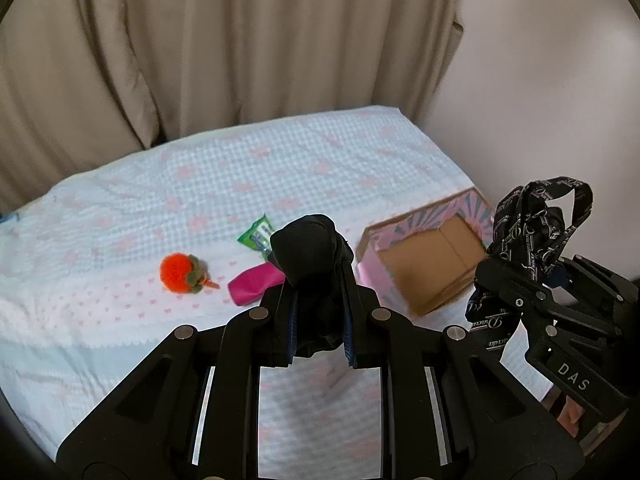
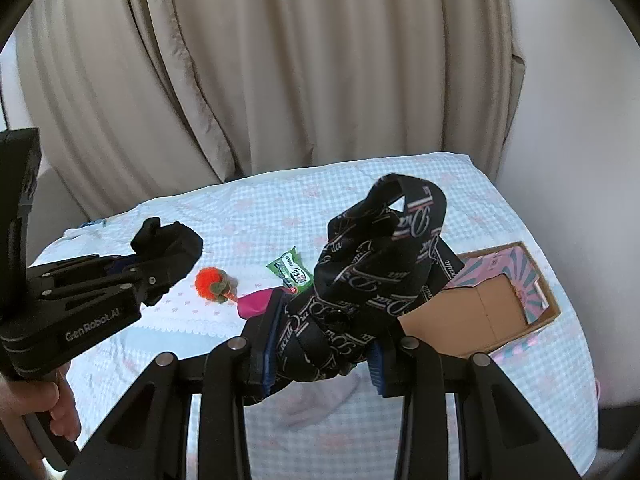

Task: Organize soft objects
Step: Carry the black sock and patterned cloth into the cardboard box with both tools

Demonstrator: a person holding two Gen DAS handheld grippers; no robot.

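My left gripper (image 1: 320, 312) is shut on a plain black cloth (image 1: 310, 256) and holds it above the bed; it also shows in the right wrist view (image 2: 168, 242). My right gripper (image 2: 324, 352) is shut on a black lettered strap (image 2: 380, 264), bunched up above the bed; it also shows in the left wrist view (image 1: 528, 224). An open cardboard box (image 1: 432, 264) with pink flaps lies on the bed at the right, also in the right wrist view (image 2: 484, 312). An orange plush fruit (image 1: 180, 272), a pink pouch (image 1: 256, 282) and a green packet (image 1: 256, 234) lie on the bedspread.
The bed has a white and pink checked spread (image 1: 240, 176). Beige curtains (image 1: 224, 40) hang behind it and a white wall (image 1: 560, 80) stands on the right. The person's hand (image 2: 56, 404) holds the left gripper's handle.
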